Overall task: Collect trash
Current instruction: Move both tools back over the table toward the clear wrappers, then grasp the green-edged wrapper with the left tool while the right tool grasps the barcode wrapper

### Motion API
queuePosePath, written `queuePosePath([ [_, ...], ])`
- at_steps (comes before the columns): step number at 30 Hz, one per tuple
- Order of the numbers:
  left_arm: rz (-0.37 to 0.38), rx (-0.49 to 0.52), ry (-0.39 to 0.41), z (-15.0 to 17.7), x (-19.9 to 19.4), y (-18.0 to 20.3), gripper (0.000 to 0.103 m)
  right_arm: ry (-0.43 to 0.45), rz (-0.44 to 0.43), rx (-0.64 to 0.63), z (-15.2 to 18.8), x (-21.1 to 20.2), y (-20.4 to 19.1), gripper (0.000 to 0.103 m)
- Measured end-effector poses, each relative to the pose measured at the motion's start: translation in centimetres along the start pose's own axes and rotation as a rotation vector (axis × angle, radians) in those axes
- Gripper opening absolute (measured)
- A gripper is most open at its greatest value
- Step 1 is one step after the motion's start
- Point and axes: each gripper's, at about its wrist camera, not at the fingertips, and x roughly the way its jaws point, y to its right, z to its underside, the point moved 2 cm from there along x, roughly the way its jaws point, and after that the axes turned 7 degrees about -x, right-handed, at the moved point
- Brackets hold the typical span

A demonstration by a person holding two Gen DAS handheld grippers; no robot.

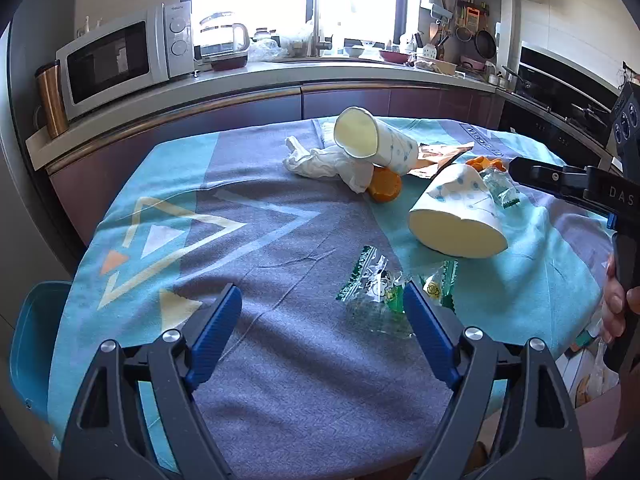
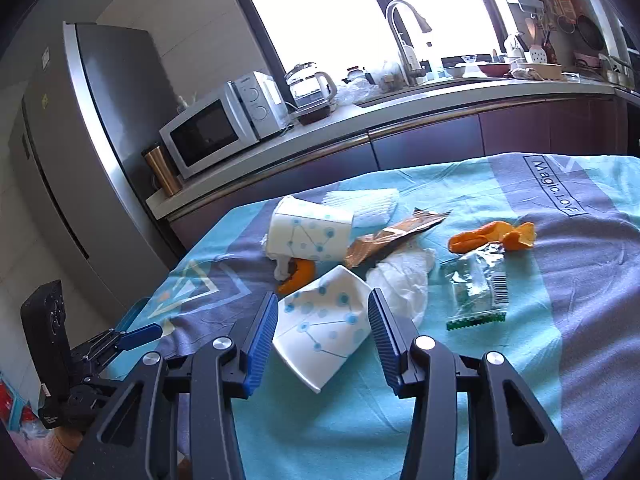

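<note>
Trash lies on a table under a blue and grey cloth (image 1: 280, 240). My left gripper (image 1: 322, 312) is open and empty above the cloth, with clear green candy wrappers (image 1: 376, 284) by its right finger. My right gripper (image 2: 323, 320) is open, its fingers on either side of a tipped paper cup (image 2: 324, 328), not closed on it; the cup also shows in the left wrist view (image 1: 456, 212). A second tipped cup (image 2: 308, 236) lies further back, with crumpled tissue (image 2: 400, 280), orange peel (image 2: 492, 234), a brown wrapper (image 2: 392, 236) and a clear wrapper (image 2: 478, 288).
A kitchen counter (image 1: 240, 80) with a microwave (image 1: 120, 60), kettle (image 1: 222, 38) and sink runs behind the table. A fridge (image 2: 92, 152) stands at the left. A blue chair (image 1: 32, 340) sits at the table's left edge.
</note>
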Motion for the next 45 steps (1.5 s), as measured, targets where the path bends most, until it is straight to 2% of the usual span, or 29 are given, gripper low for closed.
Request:
queuePosePath([
  [9,-0.003,0.015,-0.018,0.3,0.6,0.7,0.084,0.019,0.107,0.041,0.2,-1.0,3.8,0.05],
  [15,-0.007,0.016,-0.019,0.3,0.7,0.7,0.084,0.023,0.153,0.066,0.2,-1.3,6.1,0.05],
  [18,-0.01,0.017,-0.022,0.3,0.8,0.9,0.084,0.018,0.173,0.076,0.2,-1.2,6.9,0.053],
  [24,-0.013,0.019,-0.029,0.3,1.1,1.0,0.084,-0.012,0.189,0.1,0.2,0.0,8.5,0.063],
  [36,0.058,-0.003,-0.078,0.5,2.4,1.3,0.084,-0.103,0.188,0.137,-0.4,2.7,10.2,0.063],
  [38,0.064,-0.002,-0.08,0.6,2.5,1.5,0.083,-0.108,0.181,0.135,-0.4,2.9,10.1,0.061],
  [45,0.103,0.006,-0.104,0.8,2.2,2.0,0.077,-0.12,0.153,0.138,0.0,2.8,9.8,0.043],
])
